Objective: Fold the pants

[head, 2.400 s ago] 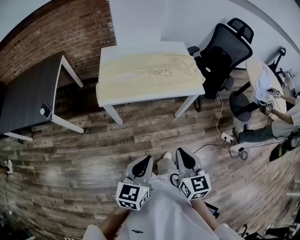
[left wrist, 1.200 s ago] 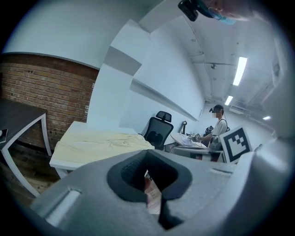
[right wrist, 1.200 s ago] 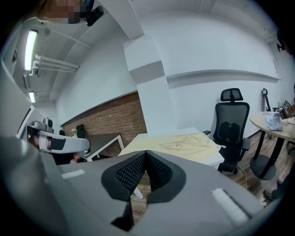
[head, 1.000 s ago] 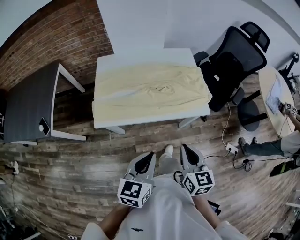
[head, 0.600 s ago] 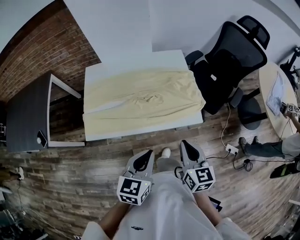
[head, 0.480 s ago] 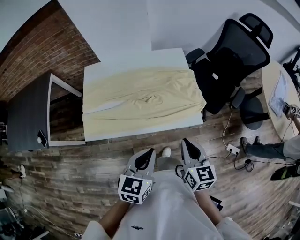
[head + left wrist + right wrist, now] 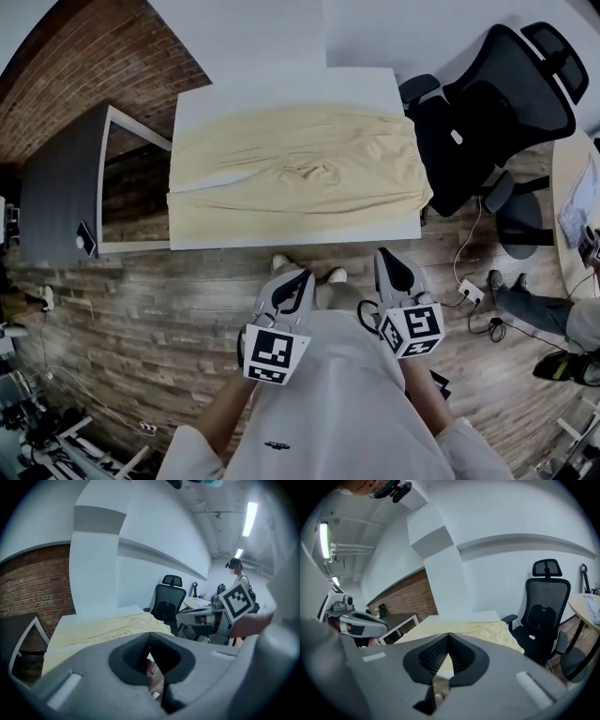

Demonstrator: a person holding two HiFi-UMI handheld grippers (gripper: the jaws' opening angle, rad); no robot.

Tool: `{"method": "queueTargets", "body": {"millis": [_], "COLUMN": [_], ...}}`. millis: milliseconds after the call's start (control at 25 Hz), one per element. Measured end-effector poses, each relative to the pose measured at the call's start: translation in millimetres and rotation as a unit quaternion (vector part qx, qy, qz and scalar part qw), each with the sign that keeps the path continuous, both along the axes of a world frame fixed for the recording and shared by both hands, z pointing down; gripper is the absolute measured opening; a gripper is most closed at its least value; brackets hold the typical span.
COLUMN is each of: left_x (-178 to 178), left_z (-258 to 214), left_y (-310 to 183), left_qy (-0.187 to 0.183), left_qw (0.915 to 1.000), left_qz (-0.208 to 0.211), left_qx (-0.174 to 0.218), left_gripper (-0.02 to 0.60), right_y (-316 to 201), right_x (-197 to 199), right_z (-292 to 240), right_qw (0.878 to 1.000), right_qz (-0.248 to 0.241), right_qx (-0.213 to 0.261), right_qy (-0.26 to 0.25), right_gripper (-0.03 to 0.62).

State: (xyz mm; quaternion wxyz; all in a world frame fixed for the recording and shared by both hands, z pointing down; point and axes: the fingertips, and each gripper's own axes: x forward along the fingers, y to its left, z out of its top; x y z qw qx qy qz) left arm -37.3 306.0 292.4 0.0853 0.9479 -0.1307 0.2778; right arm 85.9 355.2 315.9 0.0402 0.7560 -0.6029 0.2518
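Note:
Pale yellow pants (image 7: 298, 173) lie spread flat across a white table (image 7: 281, 86), waist toward the right and legs toward the left, with a small wrinkle near the middle. They also show in the left gripper view (image 7: 101, 627) and the right gripper view (image 7: 464, 631). My left gripper (image 7: 298, 277) and right gripper (image 7: 388, 257) hang side by side just short of the table's near edge, above the wooden floor. Both are shut with nothing between their jaws, and neither touches the pants.
A black office chair (image 7: 487, 103) stands against the table's right end. A dark table (image 7: 58, 192) sits to the left by the brick wall. Cables and a power strip (image 7: 469, 292) lie on the floor at right. A round table (image 7: 579, 192) is at far right.
The table and pants have come closer and now lie directly beyond both grippers. Both grippers have moved forward toward the table's near edge, still shut.

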Motion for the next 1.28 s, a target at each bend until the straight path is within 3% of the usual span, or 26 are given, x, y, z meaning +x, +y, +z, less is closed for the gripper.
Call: {"method": "queueTargets", "body": {"millis": [240,360,760,1040,1200,1280], "left_x": [-3.1,-2.3,8.2,8.2,15.3,23.7], "left_z": [29.7,45.9,101.4,145.1,164.4,175.0], "left_y": [-31.6,-43.3,-76.6,-84.2,-88.1,-90.3], "left_qy": [-0.038,-0.060,-0.120,-0.168,-0.177,-0.184], "left_qw": [0.9993,0.9981,0.9896,0.9753,0.9743,0.9715], "left_qz": [-0.005,0.015,0.078,0.133,0.139,0.150], "left_qx": [0.006,0.004,0.010,0.051,-0.004,-0.003], "left_gripper": [0.006,0.012,0.071,0.091,0.092,0.092], "right_y": [-23.5,-29.5,-43.1,-36.5,-35.4,-32.8], "right_x": [14.0,18.1,49.3,71.9,87.4,97.1], "right_z": [25.9,34.3,68.9,97.6,116.2,126.1], "right_qw": [0.999,0.998,0.989,0.974,0.968,0.965], "right_qz": [-0.018,-0.023,-0.044,-0.067,-0.076,-0.075], "right_qx": [-0.044,-0.065,-0.137,-0.191,-0.215,-0.227], "right_qy": [-0.005,-0.002,0.044,0.097,0.106,0.109], "right_gripper": [0.008,0.045,0.069,0.075,0.091,0.097]}}
